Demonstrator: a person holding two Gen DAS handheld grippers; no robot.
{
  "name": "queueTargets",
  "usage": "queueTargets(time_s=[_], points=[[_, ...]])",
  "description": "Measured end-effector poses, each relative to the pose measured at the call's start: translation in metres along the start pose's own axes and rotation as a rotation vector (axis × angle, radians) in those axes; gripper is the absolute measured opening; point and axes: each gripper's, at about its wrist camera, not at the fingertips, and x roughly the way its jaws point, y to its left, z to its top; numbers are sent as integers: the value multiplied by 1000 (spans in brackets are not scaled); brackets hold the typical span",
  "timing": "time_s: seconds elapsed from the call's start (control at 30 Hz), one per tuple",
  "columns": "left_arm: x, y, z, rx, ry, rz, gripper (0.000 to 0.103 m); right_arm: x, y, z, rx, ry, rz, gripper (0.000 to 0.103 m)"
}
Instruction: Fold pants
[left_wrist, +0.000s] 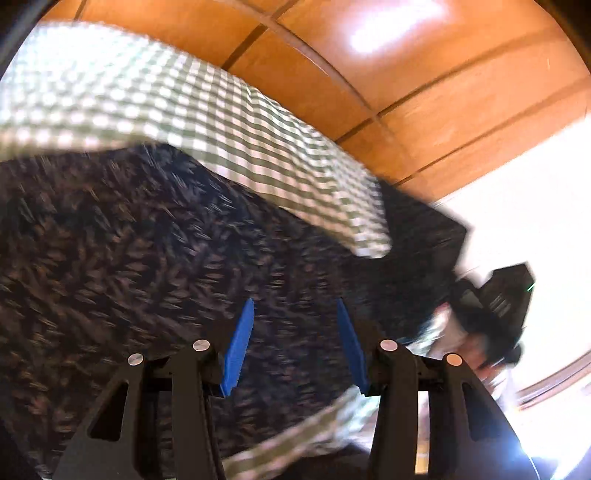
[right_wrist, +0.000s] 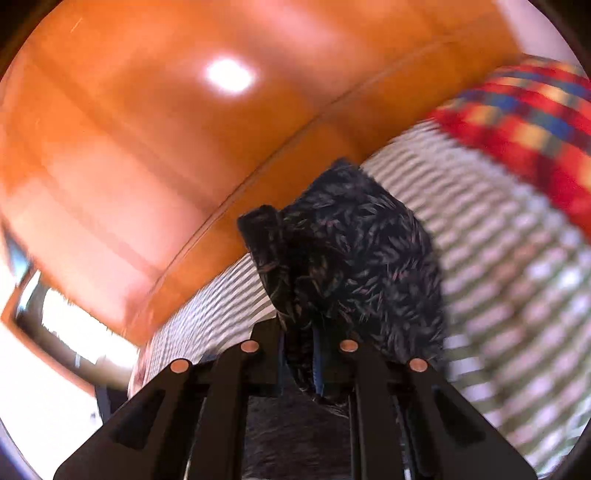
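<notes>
The dark leaf-print pants (left_wrist: 155, 258) lie spread over a green-and-white checked cloth (left_wrist: 207, 110), their long axis running, as far as the blur allows, from lower left towards the upper right of the left wrist view. The left tool (left_wrist: 295, 314) hovers over them, blue fingers (left_wrist: 240, 343) partly apart, gripping nothing. The right tool (right_wrist: 299, 354) is clamped on a bunched fold of the pants (right_wrist: 351, 258), which rises ahead of it. Beyond lies an orange wooden floor (right_wrist: 147, 147) and red plaid fabric (right_wrist: 535, 122).

Dark leaf-print cloth pants (left_wrist: 155, 258), checked woven cloth (left_wrist: 221, 122), glossy orange wood floor (left_wrist: 424, 74)
</notes>
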Motion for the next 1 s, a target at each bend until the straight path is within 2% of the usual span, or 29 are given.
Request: queueTargets(time_s=[0.07, 0.17, 0.2, 0.23, 0.37, 0.5, 0.63, 0.7, 0.8, 0.83, 0.87, 0.9, 0.93, 1.0], points=[[-3, 8, 2, -54, -4, -55, 45, 32, 36, -19, -76, 93, 42, 10], [-7, 20, 2, -111, 4, -116, 45, 74, 71, -58, -184, 231, 51, 10], [-7, 24, 1, -128, 11, -122, 46, 88, 78, -72, -214, 279, 53, 10], [-7, 26, 0, -136, 16, -121, 51, 99, 83, -82, -232, 312, 53, 10], [0, 32, -2, -169, 44, -152, 51, 126, 92, -124, -334, 413, -4, 10], [18, 25, -1, -160, 86, -128, 52, 130, 89, -138, -419, 421, -32, 11], [41, 23, 3, -172, 136, -112, 53, 118, 91, -151, -460, 396, -2, 11], [56, 23, 8, -180, 156, -90, 53, 115, 94, -156, -494, 406, 11, 16], [74, 22, 11, -182, 188, -70, 53, 116, 97, -161, -531, 425, 22, 17], [78, 19, 12, -166, 191, -55, 46, 117, 96, -163, -533, 433, 33, 19], [78, 19, 13, -149, 191, -44, 28, 115, 95, -163, -524, 444, 49, 21], [80, 15, 13, -120, 193, -18, 20, 113, 93, -162, -507, 461, 78, 28], [82, 11, 13, -96, 187, 11, 12, 110, 93, -161, -500, 468, 95, 39], [83, 4, 12, -53, 170, 35, 11, 99, 95, -160, -499, 471, 112, 44]])
